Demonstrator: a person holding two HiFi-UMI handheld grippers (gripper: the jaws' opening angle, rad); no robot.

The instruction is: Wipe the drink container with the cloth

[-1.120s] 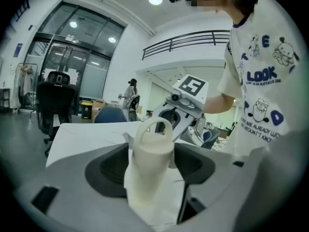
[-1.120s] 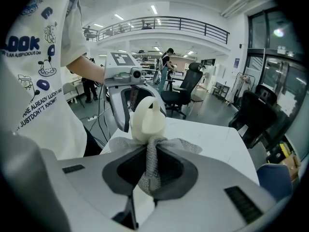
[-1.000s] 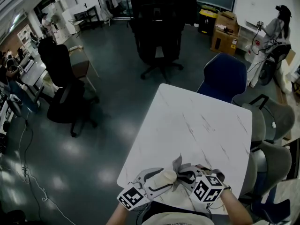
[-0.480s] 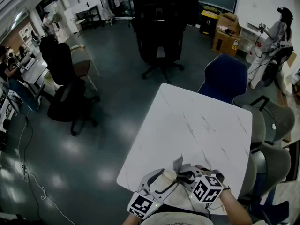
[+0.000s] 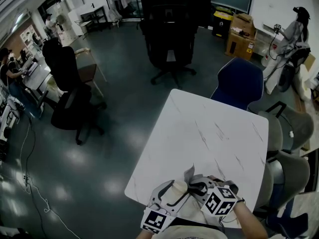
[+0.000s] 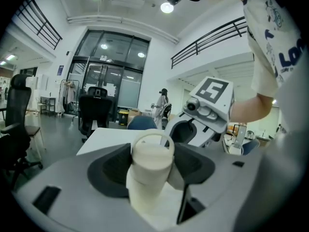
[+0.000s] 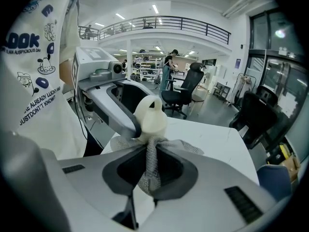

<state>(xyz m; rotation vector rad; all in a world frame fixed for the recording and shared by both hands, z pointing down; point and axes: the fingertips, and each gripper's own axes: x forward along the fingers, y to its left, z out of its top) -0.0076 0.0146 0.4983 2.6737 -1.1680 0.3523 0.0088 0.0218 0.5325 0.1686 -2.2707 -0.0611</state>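
Observation:
A cream drink container (image 6: 150, 170) with a loop handle on its lid sits between the jaws of my left gripper (image 6: 152, 166), which is shut on it. In the head view the drink container (image 5: 176, 188) is held over the near edge of the white marble table (image 5: 209, 133). My right gripper (image 7: 150, 170) is shut on a grey mesh cloth (image 7: 151, 166), bunched between its jaws and pressed against the container (image 7: 149, 120). From above, the cloth (image 5: 190, 176) pokes up between the left gripper (image 5: 172, 195) and the right gripper (image 5: 199, 189).
A blue chair (image 5: 238, 83) stands at the table's far side and grey chairs (image 5: 291, 171) line its right. Black office chairs (image 5: 70, 101) stand on the dark floor to the left. A person (image 5: 294, 31) stands far back at the right.
My left gripper has shifted slightly right and nearer to me with the container in it. The right gripper and cloth have hardly moved.

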